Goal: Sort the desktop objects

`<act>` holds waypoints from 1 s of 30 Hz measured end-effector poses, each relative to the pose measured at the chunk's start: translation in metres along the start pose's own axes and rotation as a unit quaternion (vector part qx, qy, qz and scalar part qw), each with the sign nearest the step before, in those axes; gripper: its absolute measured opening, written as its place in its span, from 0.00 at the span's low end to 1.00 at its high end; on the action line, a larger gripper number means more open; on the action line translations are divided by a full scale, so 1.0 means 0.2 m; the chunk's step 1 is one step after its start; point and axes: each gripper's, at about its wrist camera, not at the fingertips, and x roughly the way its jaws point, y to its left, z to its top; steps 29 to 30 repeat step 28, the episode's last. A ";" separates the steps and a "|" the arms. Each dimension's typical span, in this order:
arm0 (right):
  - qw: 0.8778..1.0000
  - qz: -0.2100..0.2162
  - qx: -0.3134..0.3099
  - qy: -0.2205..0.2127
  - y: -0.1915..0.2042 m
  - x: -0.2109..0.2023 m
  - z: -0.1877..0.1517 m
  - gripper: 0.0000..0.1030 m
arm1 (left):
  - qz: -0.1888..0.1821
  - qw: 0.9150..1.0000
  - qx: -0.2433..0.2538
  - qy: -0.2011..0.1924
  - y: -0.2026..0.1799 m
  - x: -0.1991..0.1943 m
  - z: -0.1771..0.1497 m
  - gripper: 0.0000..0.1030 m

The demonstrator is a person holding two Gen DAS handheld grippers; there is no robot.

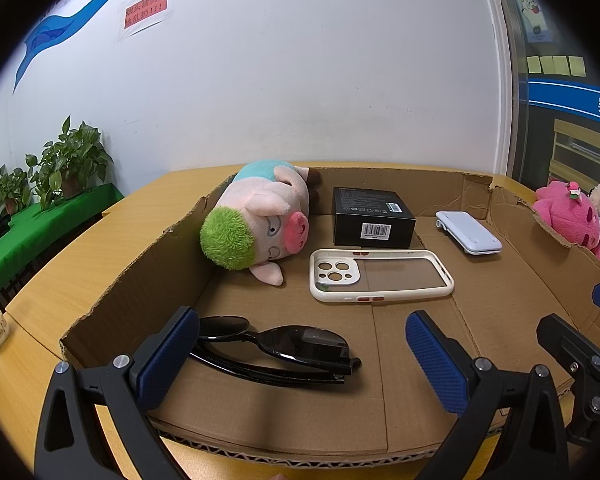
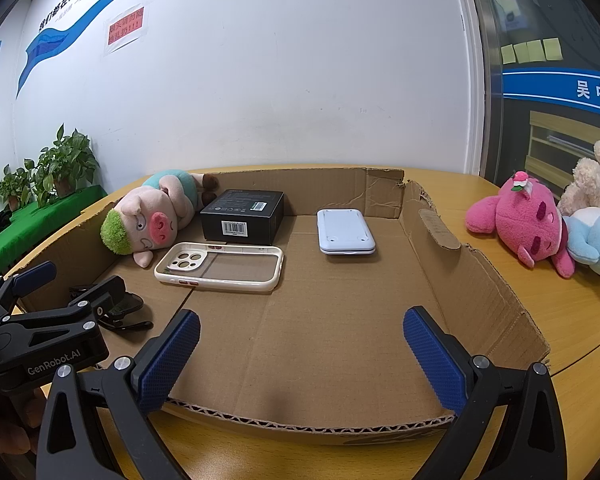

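1. Left gripper (image 1: 302, 354): jaws wide open, nothing between the pads. It hangs over the near left corner of the cardboard tray (image 1: 140, 264).
2. Black sunglasses (image 1: 276, 350) lie folded on the tray floor, the left lens end just beside the left blue pad; I cannot tell if they touch.
3. Right gripper (image 2: 302, 354): jaws wide open and empty, above the bare near part of the tray floor.
4. In the tray's far left corner, a pig plush with green hair (image 1: 256, 220) lies on its side against the wall.
5. Black box with barcode (image 1: 372, 218) sits just right of the plush; a cream phone case (image 1: 380, 274) lies flat in front of the box.
6. White flat device (image 2: 345, 232) lies apart, toward the far right of the tray.
7. Outside the tray on the tabletop (image 2: 572, 320), right side: pink plush (image 2: 520, 228) beside other soft toys.
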 end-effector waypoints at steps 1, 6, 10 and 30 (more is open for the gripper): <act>1.000 0.001 0.000 0.000 0.00 0.00 0.00 1.00 | 0.000 1.000 0.000 0.000 0.00 0.00 0.00 1.00; 1.000 0.001 0.000 0.000 0.00 0.00 0.00 1.00 | 0.002 1.000 -0.001 0.000 0.00 -0.01 -0.01 1.00; 1.000 0.001 -0.001 0.000 0.00 0.00 0.00 1.00 | 0.002 1.000 -0.001 0.000 0.00 -0.01 -0.01 1.00; 1.000 0.001 -0.001 0.000 0.00 0.00 0.00 1.00 | 0.000 1.000 0.000 0.001 0.00 -0.02 -0.01 0.99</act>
